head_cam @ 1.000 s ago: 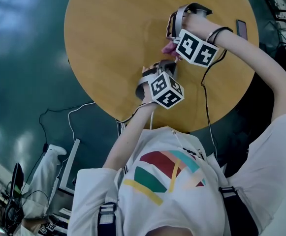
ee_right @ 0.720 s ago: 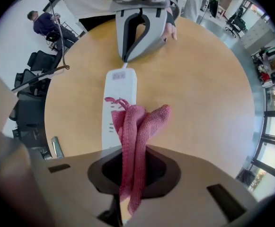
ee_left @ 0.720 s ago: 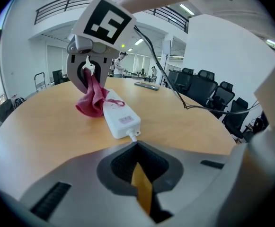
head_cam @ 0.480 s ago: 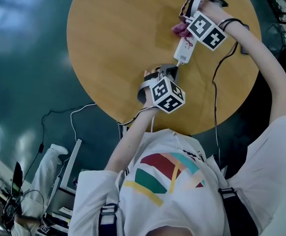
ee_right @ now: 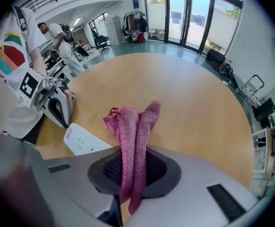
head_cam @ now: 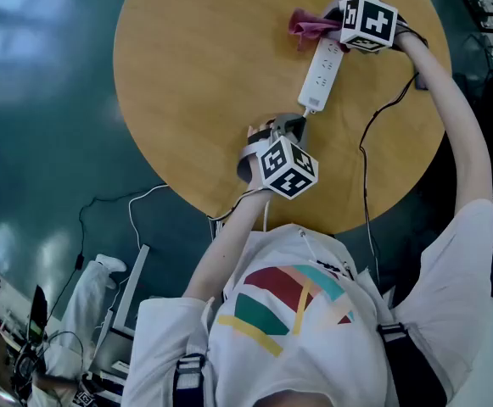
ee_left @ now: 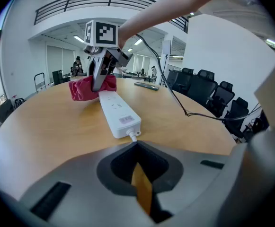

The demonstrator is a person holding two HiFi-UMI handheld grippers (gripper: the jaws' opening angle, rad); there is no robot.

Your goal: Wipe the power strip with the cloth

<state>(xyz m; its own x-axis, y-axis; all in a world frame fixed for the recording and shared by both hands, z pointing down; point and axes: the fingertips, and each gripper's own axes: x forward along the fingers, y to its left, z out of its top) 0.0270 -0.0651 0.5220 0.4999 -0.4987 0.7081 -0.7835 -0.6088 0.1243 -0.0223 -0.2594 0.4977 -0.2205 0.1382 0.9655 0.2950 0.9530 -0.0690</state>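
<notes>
The right gripper [head_cam: 338,17] jaws pinch the cloth [head_cam: 307,24] at the far end of the strip [head_cam: 323,73], while the left gripper [head_cam: 290,128] jaws pinch its cord [ee_left: 134,137].

Cloth [head_cam: 307,24]: pink, plain. Power strip [head_cam: 323,70]: white. Table [head_cam: 195,75]: light brown wood, no pattern. Left gripper [head_cam: 294,124] and right gripper [head_cam: 338,17]: grey bodies, cubes white with black square markers. Floor [head_cam: 42,100]: dark teal. Shirt [head_cam: 288,329]: white, with red, teal and yellow stripes.
</notes>
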